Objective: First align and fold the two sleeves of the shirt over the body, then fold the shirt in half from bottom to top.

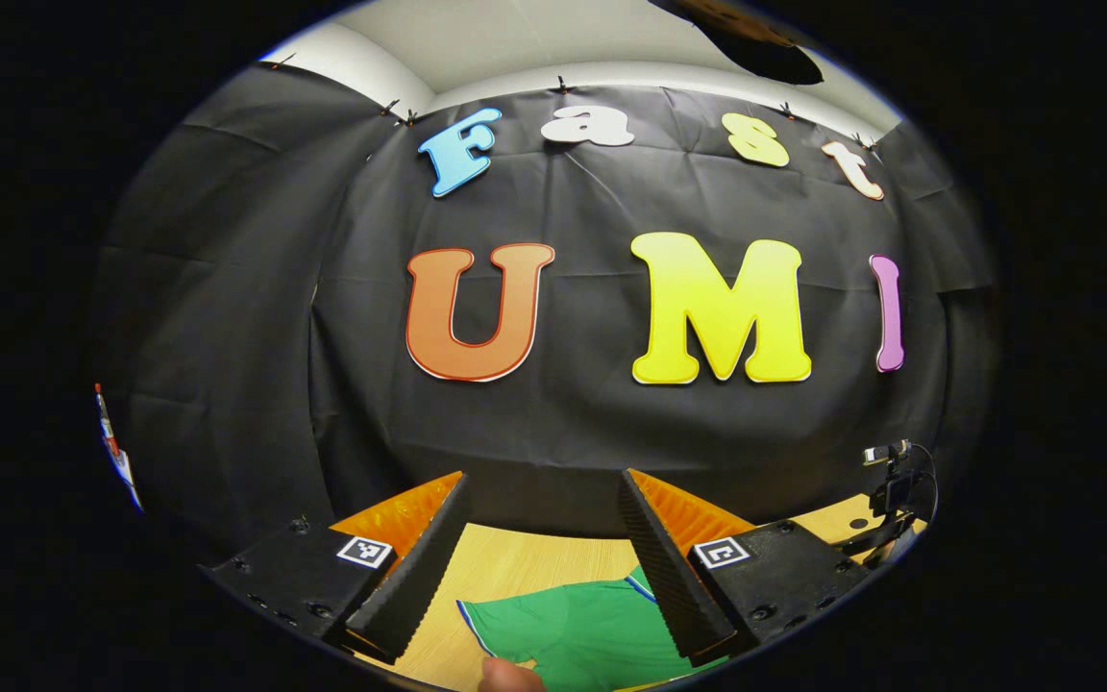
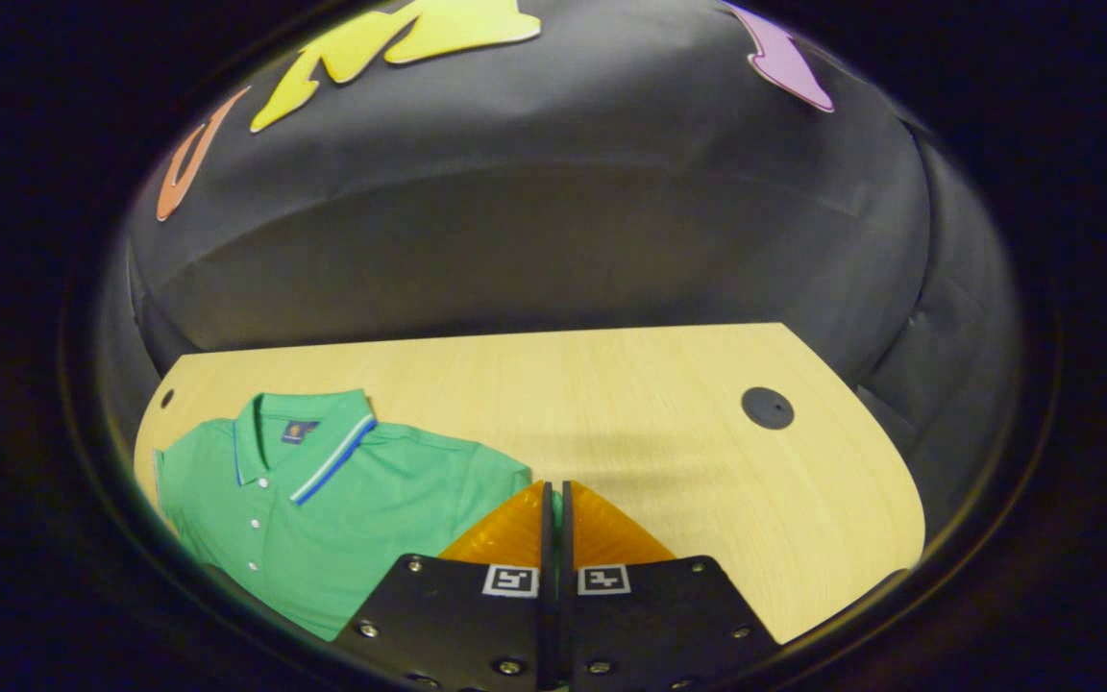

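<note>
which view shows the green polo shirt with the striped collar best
The right gripper view: the green polo shirt lies flat on the pale wooden table, collar, button placket and one shoulder plain to see. The left gripper view catches a small green piece of it low between its open fingers.

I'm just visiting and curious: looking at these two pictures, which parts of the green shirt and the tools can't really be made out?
- Left gripper view: the shirt is cut off by the bottom edge and partly covered by the left gripper, whose fingers stand apart.
- Right gripper view: the shirt's lower body and near sleeve are hidden behind the right gripper and the picture's edge.
- Right gripper view: the fingers are closed together; whether cloth is pinched between them cannot be told.
</note>
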`<state>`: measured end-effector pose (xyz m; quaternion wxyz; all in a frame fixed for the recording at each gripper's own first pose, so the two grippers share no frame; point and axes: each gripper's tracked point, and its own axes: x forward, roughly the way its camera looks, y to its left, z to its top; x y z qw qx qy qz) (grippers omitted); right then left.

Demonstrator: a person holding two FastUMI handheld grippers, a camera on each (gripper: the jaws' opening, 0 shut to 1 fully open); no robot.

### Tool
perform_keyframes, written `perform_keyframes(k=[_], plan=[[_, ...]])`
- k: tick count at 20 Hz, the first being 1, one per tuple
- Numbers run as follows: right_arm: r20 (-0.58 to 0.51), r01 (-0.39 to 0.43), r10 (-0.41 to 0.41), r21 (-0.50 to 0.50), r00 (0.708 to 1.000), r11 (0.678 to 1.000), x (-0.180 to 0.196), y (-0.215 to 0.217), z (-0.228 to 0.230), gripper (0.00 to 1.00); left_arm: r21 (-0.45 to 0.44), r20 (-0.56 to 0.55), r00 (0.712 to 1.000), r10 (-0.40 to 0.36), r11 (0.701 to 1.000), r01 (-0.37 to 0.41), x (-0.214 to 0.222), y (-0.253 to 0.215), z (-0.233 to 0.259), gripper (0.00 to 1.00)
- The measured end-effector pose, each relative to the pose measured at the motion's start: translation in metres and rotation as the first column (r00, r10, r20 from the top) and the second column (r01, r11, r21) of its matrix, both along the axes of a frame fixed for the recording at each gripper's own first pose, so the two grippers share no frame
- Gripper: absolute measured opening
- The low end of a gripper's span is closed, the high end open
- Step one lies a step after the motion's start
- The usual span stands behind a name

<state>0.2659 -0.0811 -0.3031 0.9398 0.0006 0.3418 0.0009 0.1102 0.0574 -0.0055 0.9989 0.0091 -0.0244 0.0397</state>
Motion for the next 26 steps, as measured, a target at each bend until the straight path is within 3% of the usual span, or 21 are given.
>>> perform_keyframes(k=[17,26], plan=[[-0.016,-0.162,0.166,0.14,0.986,0.977,-0.03,0.145,0.004,0.0,0.001,-0.009,0.998,0.061,0.998,-0.061,-0.014,0.033,-0.004,0.98],[-0.055,-0.205,0.216,0.157,0.975,0.966,-0.042,0.179,-0.012,0.01,0.006,-0.014,0.997,0.081,0.997,-0.08,-0.019,0.044,-0.006,0.98]])
